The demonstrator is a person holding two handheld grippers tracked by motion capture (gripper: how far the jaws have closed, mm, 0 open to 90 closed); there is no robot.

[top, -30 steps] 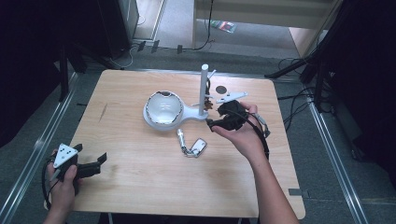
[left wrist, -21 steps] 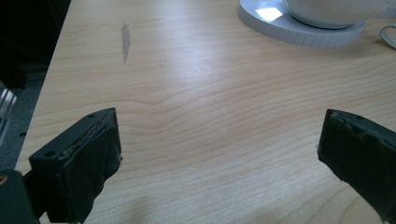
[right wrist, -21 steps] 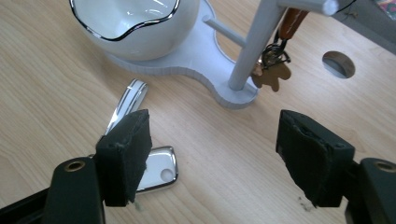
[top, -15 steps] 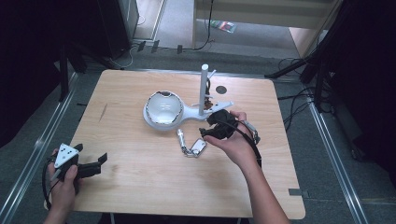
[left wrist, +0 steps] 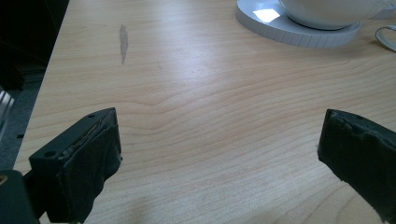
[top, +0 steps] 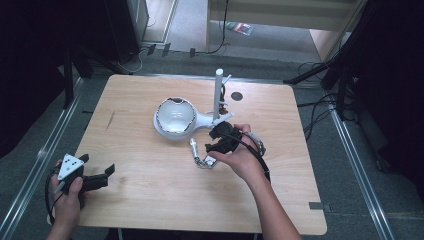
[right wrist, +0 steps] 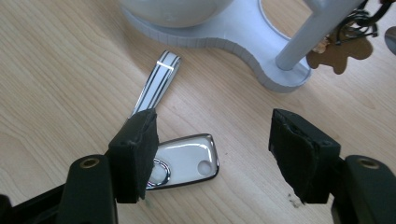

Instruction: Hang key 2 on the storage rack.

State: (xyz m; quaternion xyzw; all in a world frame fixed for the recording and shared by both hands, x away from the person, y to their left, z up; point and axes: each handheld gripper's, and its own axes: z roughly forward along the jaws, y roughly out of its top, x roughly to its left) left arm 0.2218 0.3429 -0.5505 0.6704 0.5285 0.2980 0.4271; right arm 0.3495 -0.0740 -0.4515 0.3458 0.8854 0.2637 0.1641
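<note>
A white key fob (right wrist: 187, 158) with a silver ring and a striped strap (right wrist: 156, 81) lies flat on the wooden table (top: 150, 200), just in front of the white stand (top: 175, 117). My right gripper (right wrist: 215, 135) hovers low over the fob (top: 207, 160). Its jaws have just been closing and stand open, the left pad beside the fob's ring end, nothing pressed between them. In the high view the right gripper (top: 213, 141) sits beside the stand's post (top: 218, 95). My left gripper (top: 96, 166) rests open at the table's near left corner, its jaws (left wrist: 222, 140) empty over bare wood.
The stand has a bowl-shaped dish and an upright post (right wrist: 317, 28) from which a brown tag (right wrist: 341, 53) and dark cords hang. A small dark disc (top: 236, 96) lies on the table behind the post. A grey smudge (left wrist: 123, 42) marks the wood at the left.
My right hand has come down and to the left from beside the post to the key fob, and its jaws have narrowed. The left hand has stayed put.
</note>
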